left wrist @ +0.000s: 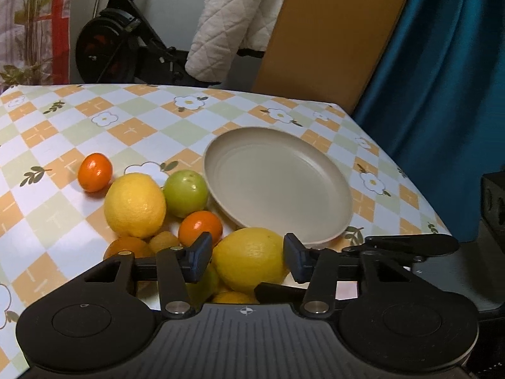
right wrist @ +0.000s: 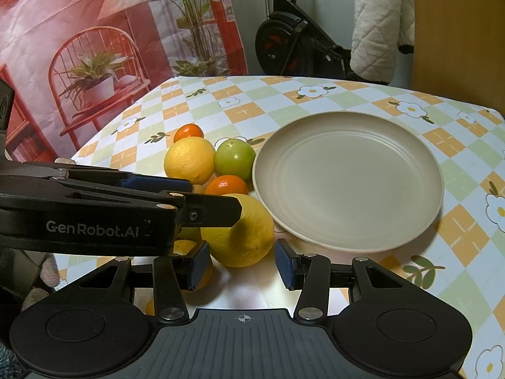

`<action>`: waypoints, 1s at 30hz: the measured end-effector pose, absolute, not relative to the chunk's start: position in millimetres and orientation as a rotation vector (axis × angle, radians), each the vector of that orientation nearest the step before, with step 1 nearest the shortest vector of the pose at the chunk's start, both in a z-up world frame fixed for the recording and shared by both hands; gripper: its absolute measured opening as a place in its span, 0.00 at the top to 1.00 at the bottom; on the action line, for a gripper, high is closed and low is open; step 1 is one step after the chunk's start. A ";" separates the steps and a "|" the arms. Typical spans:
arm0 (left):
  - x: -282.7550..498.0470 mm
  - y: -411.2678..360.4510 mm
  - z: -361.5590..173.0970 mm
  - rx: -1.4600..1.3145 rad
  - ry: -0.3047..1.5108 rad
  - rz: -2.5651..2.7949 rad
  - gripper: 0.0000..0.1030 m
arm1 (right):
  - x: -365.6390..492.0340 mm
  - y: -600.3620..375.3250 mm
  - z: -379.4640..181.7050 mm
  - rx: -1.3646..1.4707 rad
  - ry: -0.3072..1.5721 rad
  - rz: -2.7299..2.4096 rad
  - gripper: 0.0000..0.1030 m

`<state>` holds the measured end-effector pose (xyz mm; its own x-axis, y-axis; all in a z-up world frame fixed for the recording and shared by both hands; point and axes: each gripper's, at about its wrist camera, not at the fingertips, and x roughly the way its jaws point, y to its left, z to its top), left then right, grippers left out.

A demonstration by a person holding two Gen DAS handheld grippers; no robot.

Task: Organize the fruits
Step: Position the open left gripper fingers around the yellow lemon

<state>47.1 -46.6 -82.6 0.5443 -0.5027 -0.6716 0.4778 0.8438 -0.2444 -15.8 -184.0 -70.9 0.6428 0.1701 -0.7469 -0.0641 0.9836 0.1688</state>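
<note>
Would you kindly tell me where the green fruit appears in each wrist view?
Left wrist: green fruit sits left of centre, touching the plate rim.
Right wrist: green fruit sits left of centre, beside the plate.
Shared landmark: the far lemon on its left.

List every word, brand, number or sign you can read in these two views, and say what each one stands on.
"GenRobot.AI": printed in grey on the black side of the left tongs, seen from the right wrist view.
No other readable text; the red backdrop shows only pictures.
</note>
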 end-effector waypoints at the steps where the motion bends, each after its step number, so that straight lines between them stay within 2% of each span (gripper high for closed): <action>1: 45.9 -46.6 -81.6 -0.035 0.799 -0.582 0.50 | -15.8 -184.1 -70.9 0.131 0.862 0.133 0.58; 9: 40.1 -42.1 -79.6 -0.064 0.724 -0.546 0.50 | -16.7 -183.8 -70.1 0.131 0.858 0.134 0.59; 13: 42.7 -45.1 -80.3 -0.063 0.747 -0.556 0.50 | -17.8 -184.1 -70.2 0.134 0.855 0.129 0.59; 16: 43.0 -49.6 -82.3 -0.056 0.770 -0.603 0.55 | -18.1 -182.9 -70.3 0.137 0.854 0.131 0.61; 19: 43.9 -54.1 -86.8 -0.040 0.793 -0.619 0.56 | -17.6 -181.5 -70.7 0.139 0.855 0.135 0.63; 24: 47.6 -50.4 -89.7 -0.040 0.819 -0.610 0.56 | -17.4 -182.5 -72.8 0.160 0.858 0.136 0.63; 30: 52.2 -45.4 -92.5 -0.053 0.843 -0.600 0.51 | -16.8 -184.4 -75.0 0.177 0.855 0.138 0.62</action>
<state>52.1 -45.4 -92.5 0.5107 -0.5187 -0.6857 0.4777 0.8342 -0.2754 -16.8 -184.4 -75.0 0.6490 0.1918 -0.7362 -0.0503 0.9764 0.2100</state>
